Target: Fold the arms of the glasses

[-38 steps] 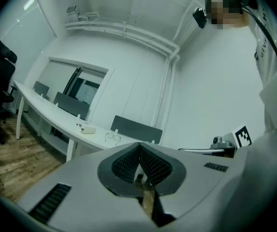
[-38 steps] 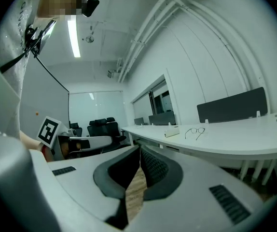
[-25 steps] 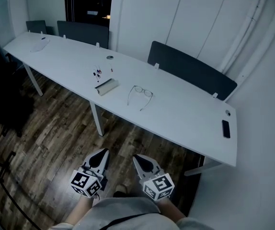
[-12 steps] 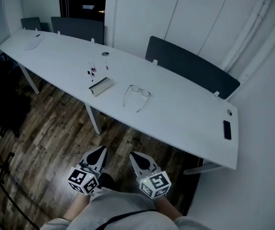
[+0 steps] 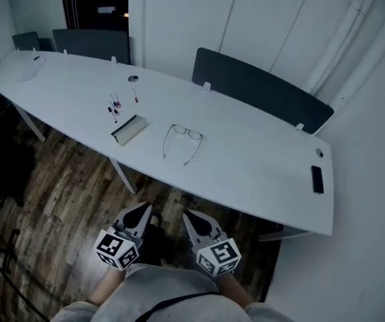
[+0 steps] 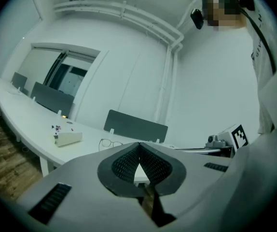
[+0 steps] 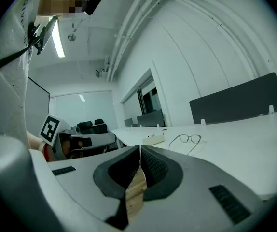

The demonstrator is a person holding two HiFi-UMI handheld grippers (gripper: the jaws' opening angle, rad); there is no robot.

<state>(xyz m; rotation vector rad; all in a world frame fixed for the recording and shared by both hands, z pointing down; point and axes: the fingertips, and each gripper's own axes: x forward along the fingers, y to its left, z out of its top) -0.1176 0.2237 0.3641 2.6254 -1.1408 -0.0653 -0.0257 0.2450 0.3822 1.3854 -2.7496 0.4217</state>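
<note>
Both grippers are clenched with nothing in them. The left gripper has its ribbed pads pressed tip to tip in the left gripper view. The right gripper shows the same in the right gripper view: pads together, only wooden floor behind the slit. The two are held side by side over that floor, short of the near edge of the long white table.

The glasses lie on the table well ahead of both sets of jaws and touch neither. In the head view they sit beyond the tips, roughly on the line between the two grippers. From the left jaws they appear ahead and a little to the left; from the right jaws, ahead and to the right.

The lens front is on the far side, its long axis running roughly along the table's length. Both arms are unfolded and point back toward the near edge and the jaws, angled slightly left.

A pale oblong box lies left of the glasses, and a dark phone lies far off to the right.
</note>
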